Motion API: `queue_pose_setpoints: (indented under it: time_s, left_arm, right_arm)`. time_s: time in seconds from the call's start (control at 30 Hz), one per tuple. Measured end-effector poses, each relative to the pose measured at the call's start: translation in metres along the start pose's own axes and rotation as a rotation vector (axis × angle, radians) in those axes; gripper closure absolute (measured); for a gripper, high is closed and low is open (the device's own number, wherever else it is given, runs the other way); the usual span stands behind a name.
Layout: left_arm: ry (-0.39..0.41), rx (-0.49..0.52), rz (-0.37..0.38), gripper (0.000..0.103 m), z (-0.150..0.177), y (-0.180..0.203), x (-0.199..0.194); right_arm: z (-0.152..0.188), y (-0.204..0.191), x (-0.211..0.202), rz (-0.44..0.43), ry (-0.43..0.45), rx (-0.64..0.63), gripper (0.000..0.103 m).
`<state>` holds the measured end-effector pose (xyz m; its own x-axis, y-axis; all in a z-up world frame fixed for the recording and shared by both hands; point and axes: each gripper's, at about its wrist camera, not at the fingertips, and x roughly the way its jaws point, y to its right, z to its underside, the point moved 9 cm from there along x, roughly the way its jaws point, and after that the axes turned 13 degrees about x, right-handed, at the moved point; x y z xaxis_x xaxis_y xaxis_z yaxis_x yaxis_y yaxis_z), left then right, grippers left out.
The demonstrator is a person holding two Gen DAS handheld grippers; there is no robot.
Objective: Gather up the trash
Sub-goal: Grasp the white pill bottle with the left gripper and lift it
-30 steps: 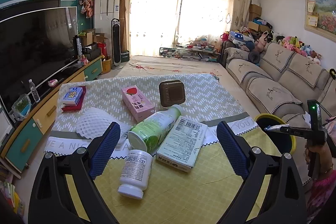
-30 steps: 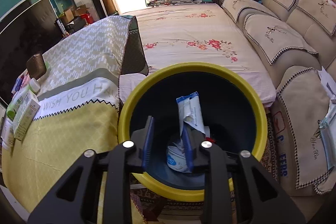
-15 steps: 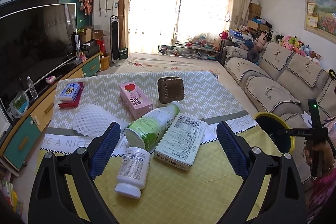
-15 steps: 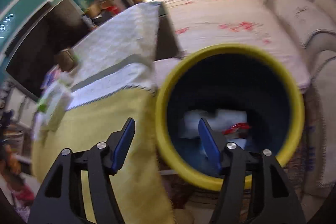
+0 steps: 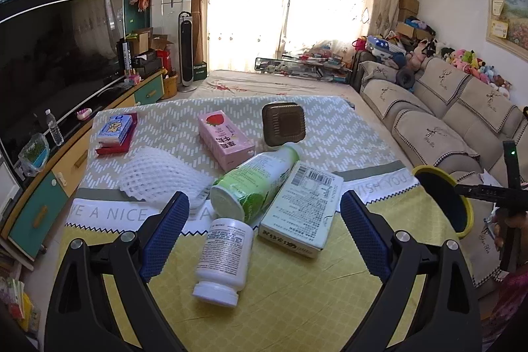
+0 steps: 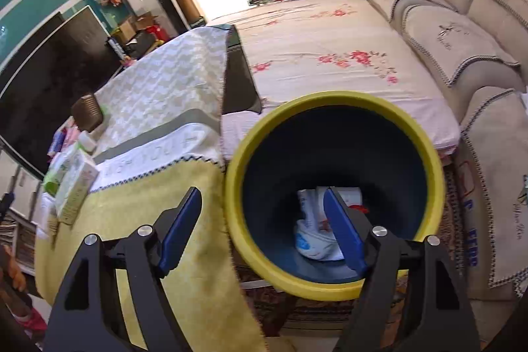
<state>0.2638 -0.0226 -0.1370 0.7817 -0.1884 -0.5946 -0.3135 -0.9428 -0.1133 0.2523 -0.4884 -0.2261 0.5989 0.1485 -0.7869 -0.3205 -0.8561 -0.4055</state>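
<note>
My left gripper (image 5: 262, 235) hangs open above the table, its fingers either side of a lying white pill bottle (image 5: 222, 258), not touching it. Behind that lie a green drink bottle (image 5: 255, 182), a pale green carton (image 5: 302, 208), a pink strawberry box (image 5: 226, 139), white foam netting (image 5: 158, 177) and a brown square tray (image 5: 283, 124). My right gripper (image 6: 264, 231) hovers over the near rim of the yellow-rimmed bin (image 6: 333, 101), jaws opening with nothing between them. White and blue wrappers (image 6: 313, 230) lie in the bin's bottom.
A blue-and-red box stack (image 5: 115, 132) sits at the table's far left. The TV (image 5: 56, 65) and cabinet run along the left, the sofa (image 5: 445, 121) along the right. The bin (image 5: 444, 198) stands past the table's right edge, by a hand holding the other gripper.
My right gripper's jaws opened and let go of the white tube, which now lies in the bin; its view swung left. My left gripper sank slightly toward the pill bottle.
</note>
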Motion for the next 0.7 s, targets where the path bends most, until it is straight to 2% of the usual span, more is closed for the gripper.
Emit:
queue_pose_setpoints:
  time_s: [0.27,0.47,0.7]
  left_arm:
    - [-0.117,0.046,-0.051,0.011,0.03,-0.019,0.032]
    - [-0.195,0.056,0.002,0.011,0.048,-0.017,0.063]
    - [-0.23,0.063,0.007,0.021,0.058,-0.019,0.082]
  right_arm:
    - [0.006,-0.013,0.019,0.004,-0.036,-0.034,0.03]
    - [0.013,-0.023,0.027,0.001,-0.057,-0.053,0.03]
    - [0.018,-0.031,0.034,0.0,-0.07,-0.064,0.03]
